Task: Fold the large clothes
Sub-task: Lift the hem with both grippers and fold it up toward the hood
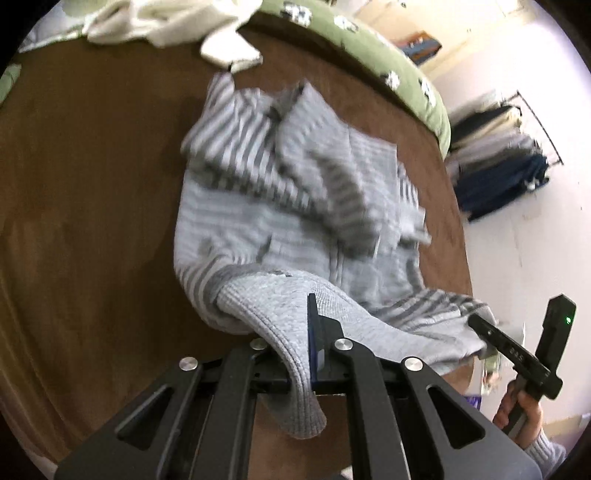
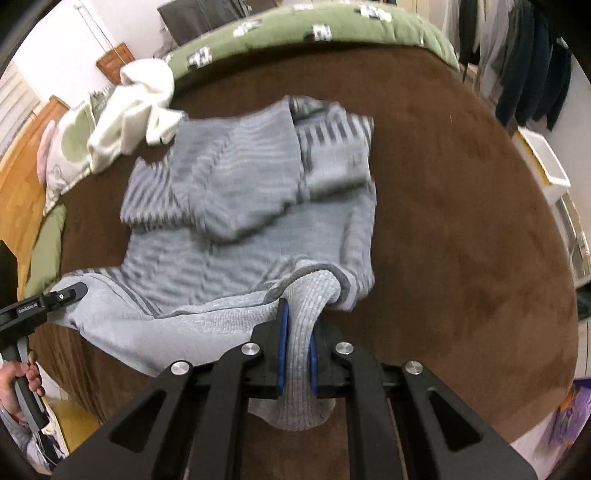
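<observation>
Left gripper (image 1: pixel 301 354) and right gripper (image 2: pixel 295 354) each clench the striped grey sweater's (image 2: pixel 251 206) ribbed hem (image 1: pixel 291 317); only right view shows white bin (image 2: pixel 546 162), contents unclear.

bare brown blanket (image 2: pixel 461 221) right of the sweater (image 2: pixel 251 206); white garment (image 2: pixel 136 107) seemingly crowds its far-left corner.

White garment (image 2: pixel 136 107), green quilt (image 2: pixel 295 33), hanging clothes (image 1: pixel 498 155).

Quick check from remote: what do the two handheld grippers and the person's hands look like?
Both the left gripper and right gripper are matte black linkages with silver pivot bolts and blue finger pads. The right unit shows a green LED; the bare hand wears a grey knit cuff.
</observation>
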### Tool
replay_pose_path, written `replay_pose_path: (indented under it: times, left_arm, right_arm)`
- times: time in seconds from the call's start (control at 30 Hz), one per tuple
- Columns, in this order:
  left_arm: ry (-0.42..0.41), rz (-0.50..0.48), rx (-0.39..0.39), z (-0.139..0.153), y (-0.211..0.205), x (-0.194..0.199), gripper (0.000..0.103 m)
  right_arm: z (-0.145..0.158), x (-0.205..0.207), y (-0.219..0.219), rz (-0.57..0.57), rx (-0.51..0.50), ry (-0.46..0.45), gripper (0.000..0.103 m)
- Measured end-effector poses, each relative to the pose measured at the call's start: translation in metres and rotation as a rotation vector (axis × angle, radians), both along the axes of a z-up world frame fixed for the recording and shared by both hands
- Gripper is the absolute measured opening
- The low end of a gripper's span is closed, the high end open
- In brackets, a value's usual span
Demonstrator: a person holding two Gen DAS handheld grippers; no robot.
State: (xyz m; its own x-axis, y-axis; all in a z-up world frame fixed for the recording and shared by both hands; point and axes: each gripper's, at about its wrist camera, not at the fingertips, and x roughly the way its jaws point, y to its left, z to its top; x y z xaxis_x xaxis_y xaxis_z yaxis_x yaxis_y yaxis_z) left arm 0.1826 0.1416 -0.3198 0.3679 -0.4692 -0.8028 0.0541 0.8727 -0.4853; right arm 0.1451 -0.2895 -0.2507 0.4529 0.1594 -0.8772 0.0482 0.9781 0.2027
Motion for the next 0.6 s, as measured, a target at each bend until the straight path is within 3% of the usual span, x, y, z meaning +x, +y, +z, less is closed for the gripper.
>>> replay_pose_path:
  times: [0.27,0.4,0.47,0.6]
  left_arm:
    - [-0.092,0.062,0.034,0.046,-0.020,0.081,0.008]
    - [-0.123,0.092,0.053,0.053,-0.030,0.138,0.008]
    - [-0.120,0.106,0.065,0.044,-0.035,0.166,0.008]
    - [-0.057,0.130,0.106,-0.008,-0.043,0.230,0.008]
  right_arm:
    - [0.034,0.102,-0.012,-0.015,0.003,-0.098,0.010]
    - [0.029,0.169,-0.022,-0.011,0.008,-0.111,0.010]
    - [0.012,0.209,-0.023,0.005,-0.005,-0.094,0.010]
    - [-0.035,0.266,-0.024,0.029,-0.021,-0.028,0.010]
